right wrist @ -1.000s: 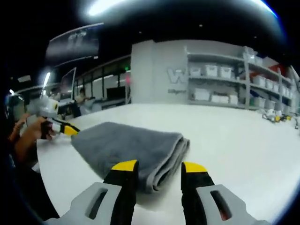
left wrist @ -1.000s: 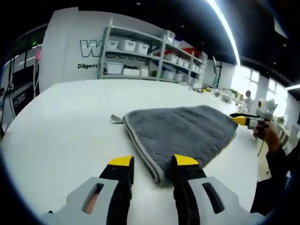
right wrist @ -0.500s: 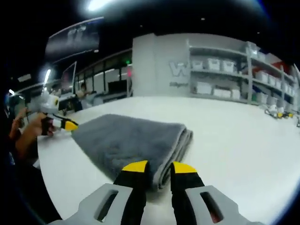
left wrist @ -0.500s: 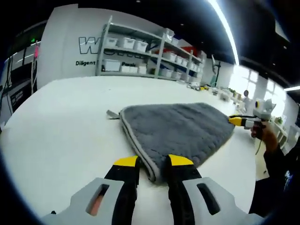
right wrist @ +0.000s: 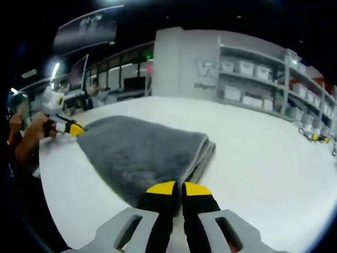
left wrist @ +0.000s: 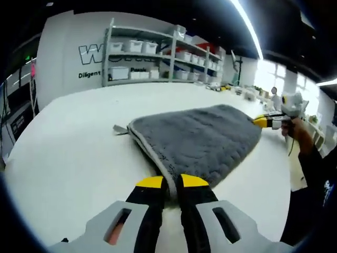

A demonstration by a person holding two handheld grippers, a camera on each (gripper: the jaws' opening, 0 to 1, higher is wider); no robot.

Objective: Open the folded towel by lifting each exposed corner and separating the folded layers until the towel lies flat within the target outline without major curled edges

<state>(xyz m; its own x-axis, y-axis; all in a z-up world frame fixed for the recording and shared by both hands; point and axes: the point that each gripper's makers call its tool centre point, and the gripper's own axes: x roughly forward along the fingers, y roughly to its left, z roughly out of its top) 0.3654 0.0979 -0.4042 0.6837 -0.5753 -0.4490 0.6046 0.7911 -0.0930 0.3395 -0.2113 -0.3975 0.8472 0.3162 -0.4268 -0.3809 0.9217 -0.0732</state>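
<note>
- Left gripper view: I see the grey towel (left wrist: 197,139) from its bound-edge side – pale piping runs along the near-left border, and a small tag (left wrist: 120,129) sticks out at the far-left corner, lying on the table.
- Same view: the right gripper (left wrist: 261,122) comes in from the right at the towel's far corner, held by a hand (left wrist: 296,130) in a dark sleeve.
- Right gripper view: I get the folded side instead – stacked layers show along the right edge of the towel (right wrist: 139,153). The left gripper (right wrist: 73,128) sits at the far-left corner, a hand (right wrist: 29,139) behind it.
- Towel lies on the white table (left wrist: 73,142), folded, roughly rectangular, plush surface flat with no big curls on top. I can't make out a target outline.
- Left gripper (left wrist: 167,182): jaws nearly together, yellow tips pinching the near corner of the towel at the piped edge.
- Right gripper (right wrist: 175,188): jaws pressed almost together on the towel's near corner, fabric between the tips.
- Both pinched corners look slightly raised off the table; the rest of the towel rests on it.
- Background: shelving (left wrist: 152,55) with white bins against a grey wall in both views.
</note>
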